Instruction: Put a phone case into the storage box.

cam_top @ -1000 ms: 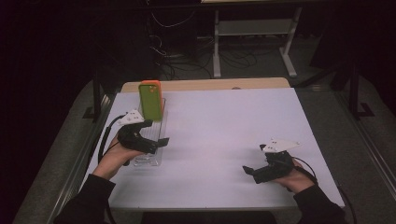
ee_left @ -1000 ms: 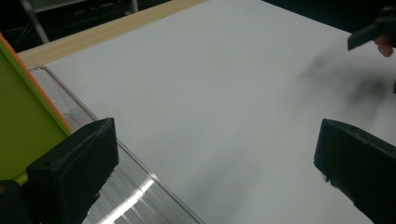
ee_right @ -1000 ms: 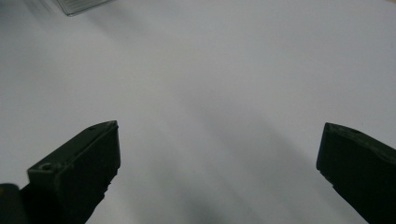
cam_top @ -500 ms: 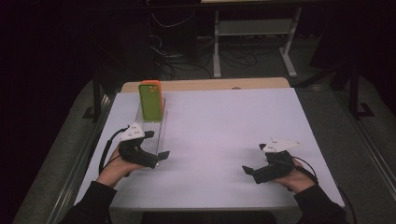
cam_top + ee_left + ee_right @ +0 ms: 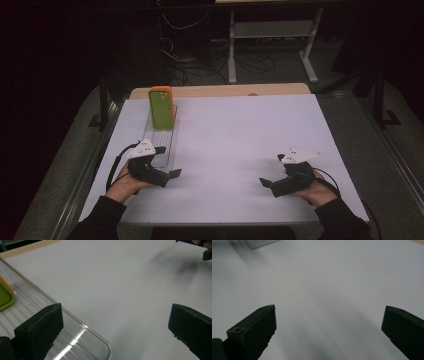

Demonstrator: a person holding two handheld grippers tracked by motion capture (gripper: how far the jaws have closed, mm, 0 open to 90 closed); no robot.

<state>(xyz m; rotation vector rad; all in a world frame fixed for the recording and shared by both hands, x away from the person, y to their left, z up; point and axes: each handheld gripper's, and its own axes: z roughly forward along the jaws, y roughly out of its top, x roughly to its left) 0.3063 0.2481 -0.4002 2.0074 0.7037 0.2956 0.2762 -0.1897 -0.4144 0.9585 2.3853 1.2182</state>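
Your work surface is a table [image 5: 240, 135] covered with a plain white sheet; a strip of bare light wood shows along its far edge. Directly on the sheet, at your far left, lies a clear plastic tray [image 5: 162, 142], long and narrow, running from the far edge toward you. Its base is ribbed, and its near rounded corner shows in the left gripper view [image 5: 100, 345]. A green phone case [image 5: 161, 108] with an orange one behind it stands upright at the tray's far end. Both your hands rest on the sheet near its front edge.
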